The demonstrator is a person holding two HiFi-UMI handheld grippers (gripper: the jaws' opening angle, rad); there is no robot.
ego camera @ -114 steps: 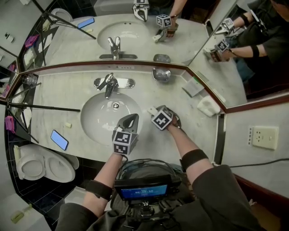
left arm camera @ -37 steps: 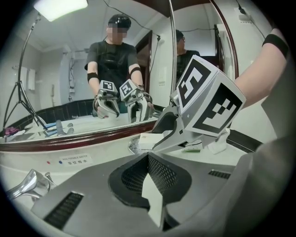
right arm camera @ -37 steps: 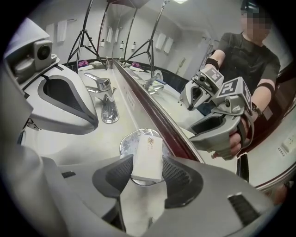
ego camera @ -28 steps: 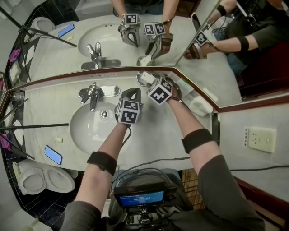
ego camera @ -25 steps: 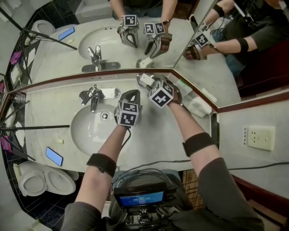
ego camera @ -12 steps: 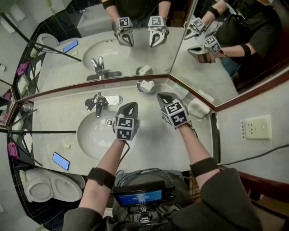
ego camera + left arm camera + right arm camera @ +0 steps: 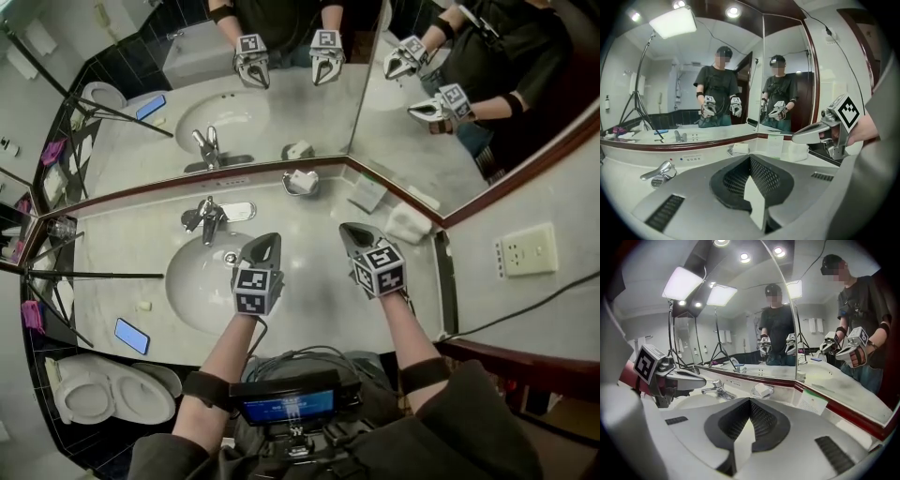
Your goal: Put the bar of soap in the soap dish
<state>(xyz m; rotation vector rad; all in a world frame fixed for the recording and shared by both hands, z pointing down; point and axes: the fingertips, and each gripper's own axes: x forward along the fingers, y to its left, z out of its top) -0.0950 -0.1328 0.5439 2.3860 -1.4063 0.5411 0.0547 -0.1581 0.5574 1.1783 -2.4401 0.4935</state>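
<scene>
A white bar of soap [image 7: 302, 178] lies in the small metal soap dish [image 7: 290, 188] on the counter by the mirror. It also shows in the right gripper view, as the soap [image 7: 761, 389] in its dish [image 7: 753, 395], and small in the left gripper view as the dish [image 7: 739, 149]. My left gripper [image 7: 266, 240] hovers over the near right rim of the basin, shut and empty. Over the counter a hand's width to its right is my right gripper [image 7: 352, 231], likewise shut with nothing in it. Both stand well short of the dish.
The faucet [image 7: 208, 217] and sink basin [image 7: 199, 281] lie to the left. A folded white cloth [image 7: 408, 223] and a card [image 7: 367, 194] sit at the back right corner. A blue phone [image 7: 132, 336] lies at the counter's left front. Tripod legs [image 7: 94, 275] cross the left side.
The right gripper has come away from the soap dish, leaving the soap in it, and has rolled upright. Both grippers have drawn back toward the counter's front edge.
</scene>
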